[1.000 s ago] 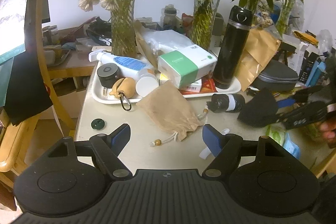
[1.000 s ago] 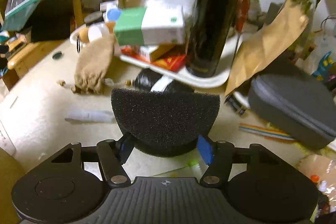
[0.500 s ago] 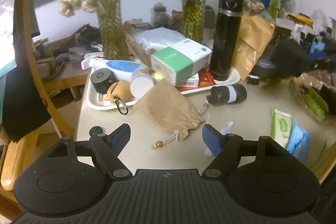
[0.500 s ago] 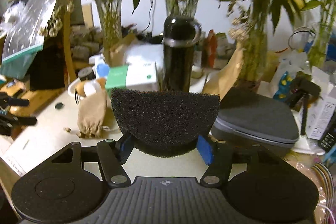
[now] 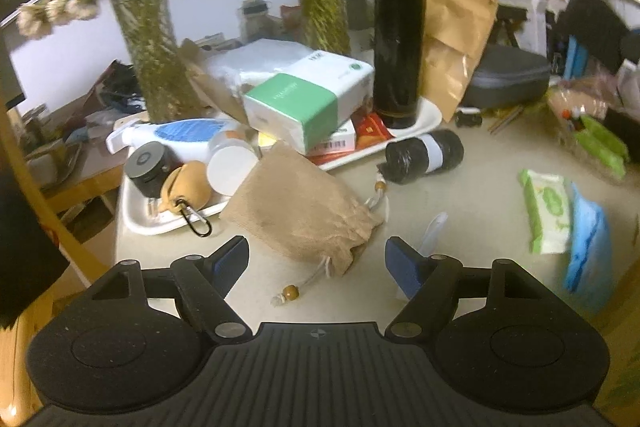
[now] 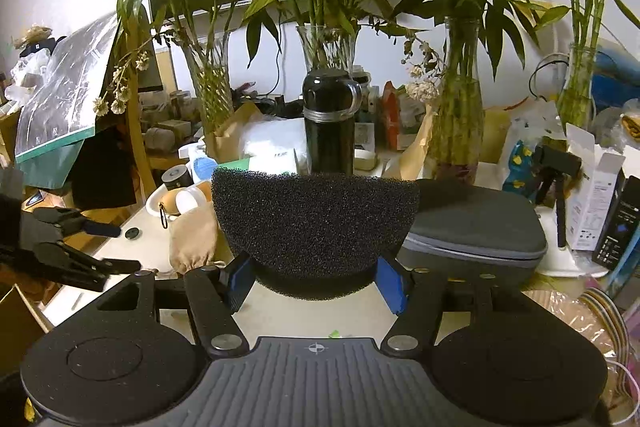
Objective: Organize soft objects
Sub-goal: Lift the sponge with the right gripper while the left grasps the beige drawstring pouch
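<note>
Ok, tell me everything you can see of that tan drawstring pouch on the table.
The tan drawstring pouch is a soft, woven-looking cloth bag, lying flat and slightly crumpled on the pale table. Its gathered mouth points toward the left tool, with white cords ending in wooden beads. Its closed end lies against the rim of the white tray. It sits just ahead of the open left tool, untouched. The right wrist view shows it partly hidden by the black sponge.

Both wrist views look forward-down along tongs; share black flask [image 5: 400, 39] [image 6: 329, 119], tray.
</note>
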A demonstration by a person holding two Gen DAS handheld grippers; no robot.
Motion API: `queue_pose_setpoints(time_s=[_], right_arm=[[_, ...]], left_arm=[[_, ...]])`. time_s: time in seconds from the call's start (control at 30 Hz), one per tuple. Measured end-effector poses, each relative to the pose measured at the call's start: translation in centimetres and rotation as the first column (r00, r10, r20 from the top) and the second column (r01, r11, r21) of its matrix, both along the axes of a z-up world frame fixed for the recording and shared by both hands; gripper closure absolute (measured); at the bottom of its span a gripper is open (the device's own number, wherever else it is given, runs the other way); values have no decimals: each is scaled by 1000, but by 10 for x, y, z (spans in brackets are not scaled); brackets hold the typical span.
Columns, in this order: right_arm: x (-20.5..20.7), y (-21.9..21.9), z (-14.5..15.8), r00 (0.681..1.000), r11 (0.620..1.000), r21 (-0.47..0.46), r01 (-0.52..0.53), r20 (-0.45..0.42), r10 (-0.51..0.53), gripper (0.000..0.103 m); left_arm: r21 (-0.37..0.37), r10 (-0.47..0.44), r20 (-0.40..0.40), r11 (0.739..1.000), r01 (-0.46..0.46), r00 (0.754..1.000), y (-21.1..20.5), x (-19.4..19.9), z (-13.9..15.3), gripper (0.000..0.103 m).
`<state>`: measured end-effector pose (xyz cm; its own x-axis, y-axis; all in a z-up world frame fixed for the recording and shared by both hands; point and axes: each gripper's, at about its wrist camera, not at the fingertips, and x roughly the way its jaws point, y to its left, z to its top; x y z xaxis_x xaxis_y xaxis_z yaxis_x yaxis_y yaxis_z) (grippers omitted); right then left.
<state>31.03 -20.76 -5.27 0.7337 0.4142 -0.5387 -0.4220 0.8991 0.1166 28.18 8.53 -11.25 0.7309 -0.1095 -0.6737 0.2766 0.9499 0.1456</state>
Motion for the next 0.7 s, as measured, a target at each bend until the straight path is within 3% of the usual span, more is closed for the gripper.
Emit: queue_pose_setpoints(time_s=[0.3, 0.43, 0.7], right_arm=[[-3, -7, 1, 1000, 1000, 23, 11, -1, -11, 36], [-3, -7, 1, 1000, 1000, 28, 6, -6, -5, 36], [-1, -6, 0, 1000, 999, 33, -8, -13, 8, 36]], left_arm=[[34, -29, -43, 999, 31, 999, -4, 20, -27, 29], [39, -46, -61, 998, 49, 997, -8, 29, -38, 43], [100, -95, -65, 990, 101, 993, -20, 41, -60, 52]])
